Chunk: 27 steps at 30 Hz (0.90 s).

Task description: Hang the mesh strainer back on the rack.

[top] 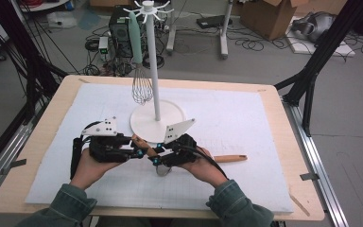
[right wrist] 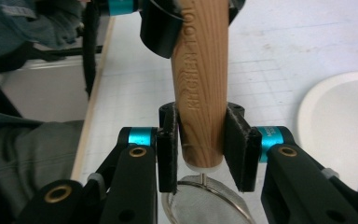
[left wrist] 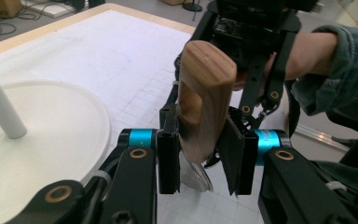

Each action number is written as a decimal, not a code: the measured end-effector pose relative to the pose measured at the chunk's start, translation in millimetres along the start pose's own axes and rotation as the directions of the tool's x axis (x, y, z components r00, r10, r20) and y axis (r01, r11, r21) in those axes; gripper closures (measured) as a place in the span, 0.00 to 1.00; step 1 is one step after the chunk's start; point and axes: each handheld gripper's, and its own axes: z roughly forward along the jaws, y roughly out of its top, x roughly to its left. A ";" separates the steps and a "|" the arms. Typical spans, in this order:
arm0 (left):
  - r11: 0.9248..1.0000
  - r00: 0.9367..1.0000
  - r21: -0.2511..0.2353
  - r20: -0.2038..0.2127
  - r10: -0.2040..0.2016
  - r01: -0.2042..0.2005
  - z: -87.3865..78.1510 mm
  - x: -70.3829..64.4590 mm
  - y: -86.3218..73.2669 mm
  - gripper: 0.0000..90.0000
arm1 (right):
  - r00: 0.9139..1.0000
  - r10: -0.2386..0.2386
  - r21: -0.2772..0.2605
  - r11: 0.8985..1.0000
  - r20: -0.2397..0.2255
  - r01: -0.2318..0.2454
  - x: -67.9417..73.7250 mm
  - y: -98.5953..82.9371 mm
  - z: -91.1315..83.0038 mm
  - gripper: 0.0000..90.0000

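Both tongs hold one strainer by its wooden handle, low over the mat's near half, at about 6 o'clock from the white stand. Your left gripper is closed on the slotted far end, your right gripper on the end by the mesh bowl. The handle's long axis runs from one gripper straight to the other, so neither hand is nearer; I'd judge that releasing one lets it swing.

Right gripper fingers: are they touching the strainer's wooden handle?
Touching. The right gripper view shows both fingers pressed flat against the sides of the wooden handle, with no gap either side, just above the mesh strainer.
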 end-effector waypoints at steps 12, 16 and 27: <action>1.000 1.000 -0.008 -0.015 -0.002 0.002 -2.1 0.3 3.5 0.76 | 0.998 0.052 -0.026 0.998 0.026 -0.052 1.8 0.5 0.4 0.77; 1.000 1.000 -0.014 -0.004 -0.003 0.003 -1.5 -0.2 5.4 0.78 | 0.998 0.049 -0.028 0.998 0.029 -0.048 3.4 1.5 -0.5 0.77; 1.000 1.000 -0.002 0.006 0.004 -0.004 3.9 -2.6 8.4 0.78 | 0.998 0.064 -0.054 0.997 0.027 -0.062 7.9 3.3 2.4 0.77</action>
